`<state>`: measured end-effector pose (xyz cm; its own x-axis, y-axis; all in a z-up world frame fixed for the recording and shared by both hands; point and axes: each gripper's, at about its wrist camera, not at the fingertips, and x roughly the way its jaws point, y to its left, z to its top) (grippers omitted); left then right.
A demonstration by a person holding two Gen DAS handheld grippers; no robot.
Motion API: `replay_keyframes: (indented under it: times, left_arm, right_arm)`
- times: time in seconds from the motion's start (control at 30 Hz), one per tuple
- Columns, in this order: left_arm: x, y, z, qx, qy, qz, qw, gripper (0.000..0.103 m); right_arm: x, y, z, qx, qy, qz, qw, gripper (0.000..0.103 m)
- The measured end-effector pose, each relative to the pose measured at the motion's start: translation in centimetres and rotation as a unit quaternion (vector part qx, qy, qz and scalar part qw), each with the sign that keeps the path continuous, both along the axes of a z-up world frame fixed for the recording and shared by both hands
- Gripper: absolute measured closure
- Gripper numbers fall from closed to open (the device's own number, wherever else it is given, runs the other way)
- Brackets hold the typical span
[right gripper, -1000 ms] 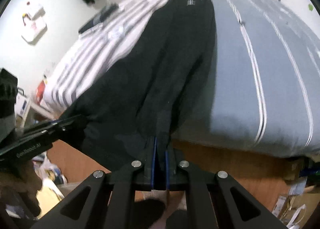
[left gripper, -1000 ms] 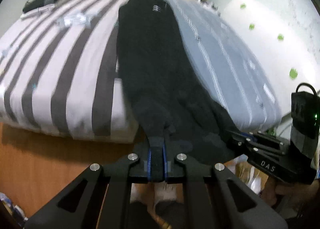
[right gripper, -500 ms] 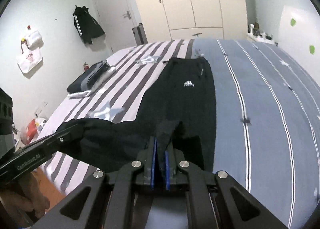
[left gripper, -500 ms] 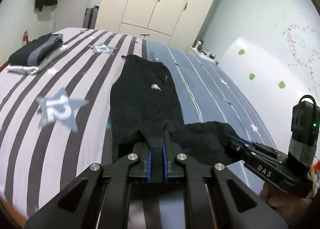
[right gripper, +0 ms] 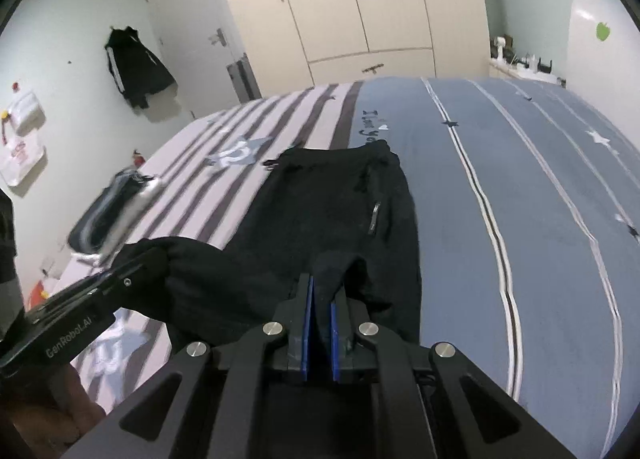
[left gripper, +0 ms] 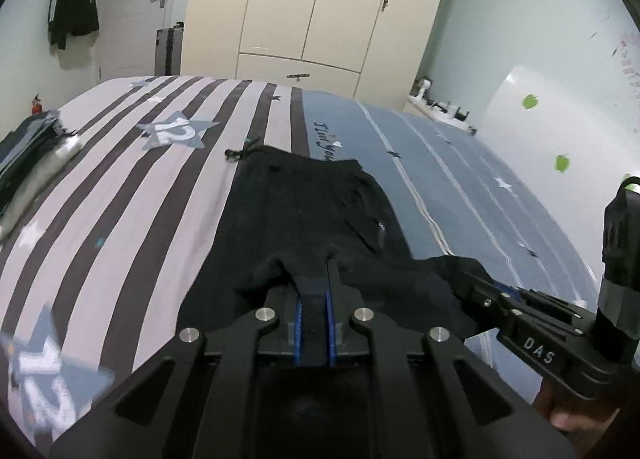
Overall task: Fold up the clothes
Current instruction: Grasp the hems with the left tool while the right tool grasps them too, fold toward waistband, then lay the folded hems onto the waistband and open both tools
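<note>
- We have the left gripper [left gripper: 314, 279] clamped on one hem end of the black track pants [left gripper: 304, 211], and the right gripper [right gripper: 320, 295] clamped on the other; dark cloth shows pinched between the blue pads in both wrist views.
- The pants lie lengthwise down the middle of the bed [left gripper: 460, 187], along the seam where the striped half of the cover meets the blue half. The waistband points toward the far edge, by the wardrobe [left gripper: 320, 7], with its drawstring trailing onto the stripes.
- The leg ends hang raised in our grips above the lower part of the garment, so we judge the step in hand to be the lengthwise fold, hems carried over to the waistband.
- To do it well, we should keep both grippers level with each other and the same distance apart as the waistband is wide, so the held edge stays taut and square.
- We should travel low over the cloth, letting the fold roll flat instead of trapping air or dragging the bottom layer toward the far edge.
- We should lay the hems just at the waistband, side edges matching, and only then let go, both sides together.
- A stack of folded clothes [right gripper: 108, 215] sits near the left edge of the bed, well apart from our work.
</note>
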<state>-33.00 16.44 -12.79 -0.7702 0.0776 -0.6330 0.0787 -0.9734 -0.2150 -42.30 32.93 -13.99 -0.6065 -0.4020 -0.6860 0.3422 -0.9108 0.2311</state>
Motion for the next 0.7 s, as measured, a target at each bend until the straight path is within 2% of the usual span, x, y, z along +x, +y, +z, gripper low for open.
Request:
replay_keyframes:
  times: [0.1, 0.33, 0.57, 0.7]
  left_arm:
    - [-4.9, -0.6, -1.5, -0.005, -0.004, 0.003, 1.0000, 0.097]
    - [-13.8, -2.9, -3.6, -0.015, -0.015, 0.007, 0.9998, 0.096]
    - [-19.0, -4.7, -5.7, -0.005, -0.046, 0.002, 0.9989, 0.096]
    - [-21.7, -4.9, -6.6, -0.016, -0.063, -0.001, 0.9979, 0.094]
  right_arm:
    - [-5.7, -0.6, -1.8, 0.001, -0.006, -0.002, 1.000, 0.096]
    - [-14.2, -2.4, -3.3, -0.002, -0.011, 0.006, 1.000, 0.096]
    - [-20.0, -4.3, -5.6, 0.008, -0.038, 0.020, 0.999, 0.094]
    - [-22.5, -4.9, -6.5, 0.020, -0.043, 0.026, 0.999, 0.094]
